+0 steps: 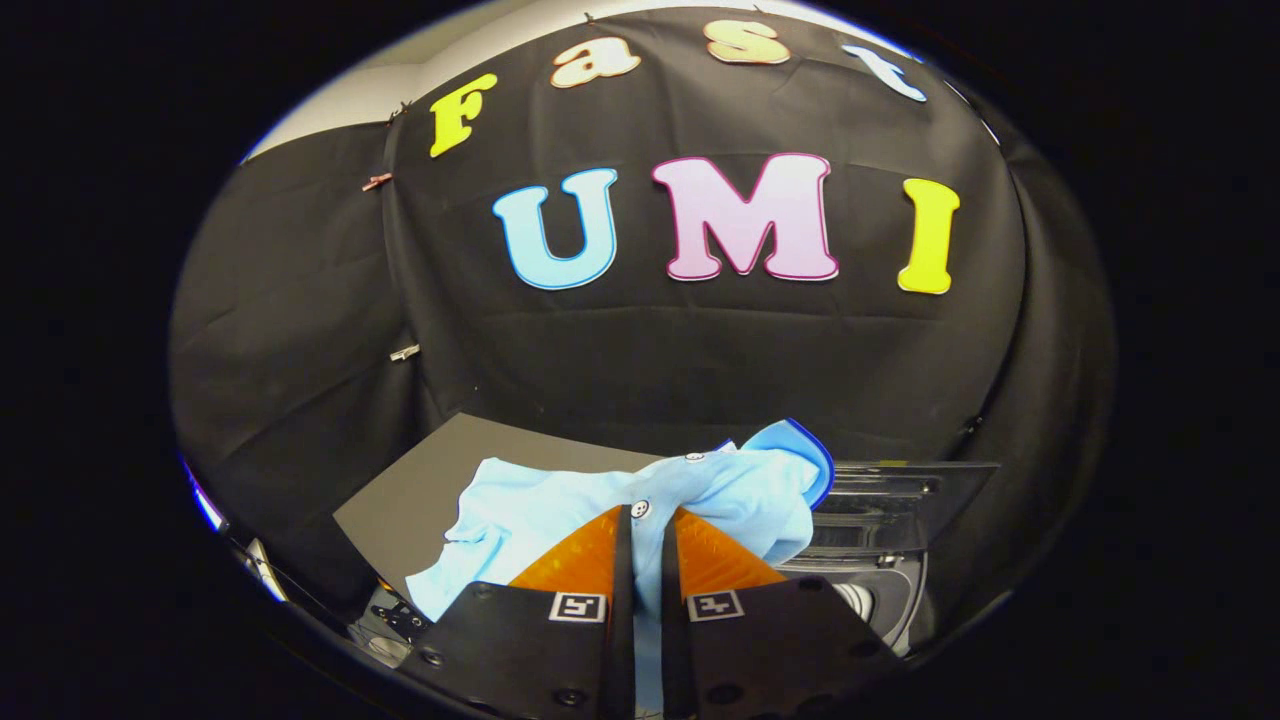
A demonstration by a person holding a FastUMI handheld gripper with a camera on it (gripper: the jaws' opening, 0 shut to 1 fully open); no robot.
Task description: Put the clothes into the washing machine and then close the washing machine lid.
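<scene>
The gripper (645, 520) is clenched on the shirt (560, 510): its two fingers stand nearly together with a fold of the pale blue cloth, just by a white button, pinched in the narrow gap between them. The rest of the shirt bunches ahead of the fingers and spills off to the left, one loose corner drooping down toward a small metal fitting (395, 625) below, while the collar with its dark blue edge pokes up just beyond the fingers to the right. The shirt looks lifted rather than lying flat, so I judge the step in hand to be carrying it over to the washing machine (880, 570), whose dark lid (900, 480) stands open just to the right of the fingers, with a pale part of the body showing below it. To do this well, the grip should hold firm, and the shirt should go high enough for the hanging corner to clear the rim before it is lowered well inside the tub; any cloth left draped over the edge would keep the lid from closing. Under the shirt lies a dark flat board (420, 490), and the black cloth wall (300, 330) hangs behind it all. The open lid itself is the nearest thing the sleeve might snag on.
</scene>
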